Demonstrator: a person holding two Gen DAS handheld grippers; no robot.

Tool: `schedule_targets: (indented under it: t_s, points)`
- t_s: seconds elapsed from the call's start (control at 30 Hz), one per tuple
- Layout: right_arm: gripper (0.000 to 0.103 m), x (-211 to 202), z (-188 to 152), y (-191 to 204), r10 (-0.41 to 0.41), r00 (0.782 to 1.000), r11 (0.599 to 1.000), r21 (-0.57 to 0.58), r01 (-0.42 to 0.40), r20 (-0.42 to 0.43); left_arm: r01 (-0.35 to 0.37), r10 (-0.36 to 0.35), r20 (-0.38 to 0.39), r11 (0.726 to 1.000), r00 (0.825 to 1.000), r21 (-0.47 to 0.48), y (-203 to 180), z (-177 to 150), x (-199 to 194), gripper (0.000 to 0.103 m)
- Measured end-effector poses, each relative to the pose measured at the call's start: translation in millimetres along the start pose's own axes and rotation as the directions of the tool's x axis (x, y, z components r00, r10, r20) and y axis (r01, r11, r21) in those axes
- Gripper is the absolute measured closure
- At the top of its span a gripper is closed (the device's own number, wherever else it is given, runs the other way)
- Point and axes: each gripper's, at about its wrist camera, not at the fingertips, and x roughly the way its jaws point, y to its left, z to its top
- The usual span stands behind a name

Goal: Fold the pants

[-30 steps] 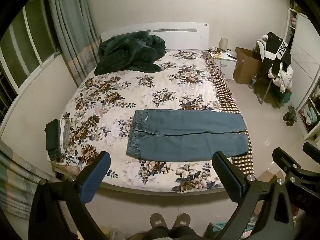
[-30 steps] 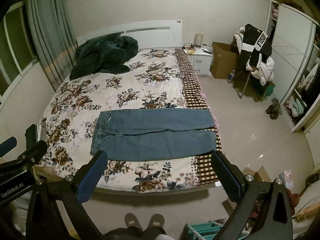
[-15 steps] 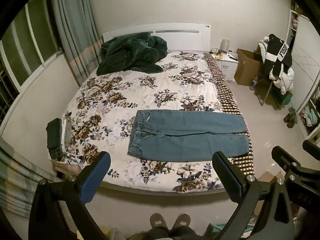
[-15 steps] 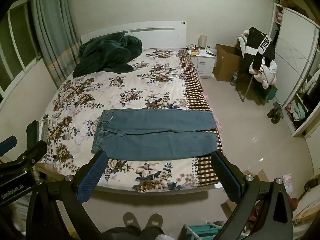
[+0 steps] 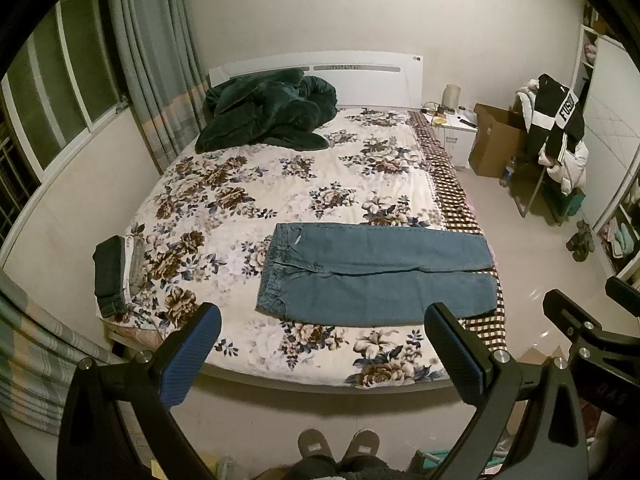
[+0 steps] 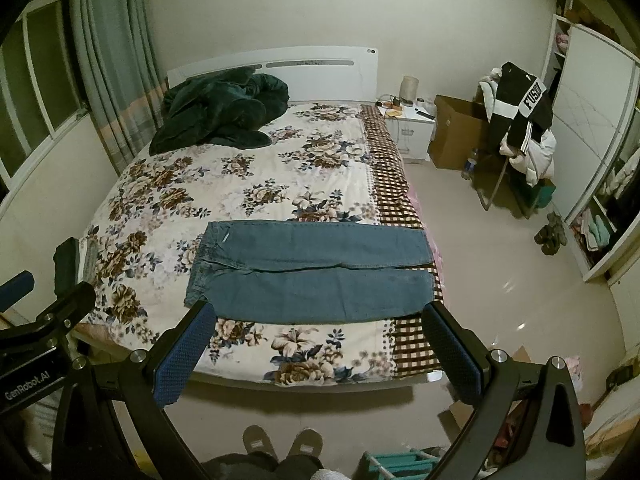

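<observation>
Blue jeans point(image 5: 372, 272) lie flat and spread out across the near part of the floral bed point(image 5: 280, 184), waistband to the left, legs to the right; they also show in the right wrist view point(image 6: 312, 272). My left gripper point(image 5: 320, 344) is open and empty, held above the floor in front of the bed's near edge. My right gripper point(image 6: 316, 340) is open and empty at the same distance. Neither touches the jeans.
A dark green blanket point(image 5: 268, 116) is heaped at the headboard. Folded dark clothes point(image 5: 116, 272) sit at the bed's left corner. A nightstand point(image 6: 408, 128), cardboard box point(image 6: 456, 136) and a chair with jackets point(image 6: 520, 128) stand to the right. My slippered feet point(image 5: 340, 446) are below.
Both views have shifted slightly downward and rightward in frame, as the grippers tilt up a little. The jeans have not moved. Both grippers stay open.
</observation>
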Motion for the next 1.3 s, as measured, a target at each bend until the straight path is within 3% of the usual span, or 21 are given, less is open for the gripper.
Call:
schedule_targets:
  t_s: [1.3]
  points:
    - [0.000, -11, 6, 10, -0.002, 1.000, 1.000, 0.002, 0.002, 0.013, -0.001, 0.001, 0.019, 1.000, 1.000, -0.011, -2, 7, -8, 0.000]
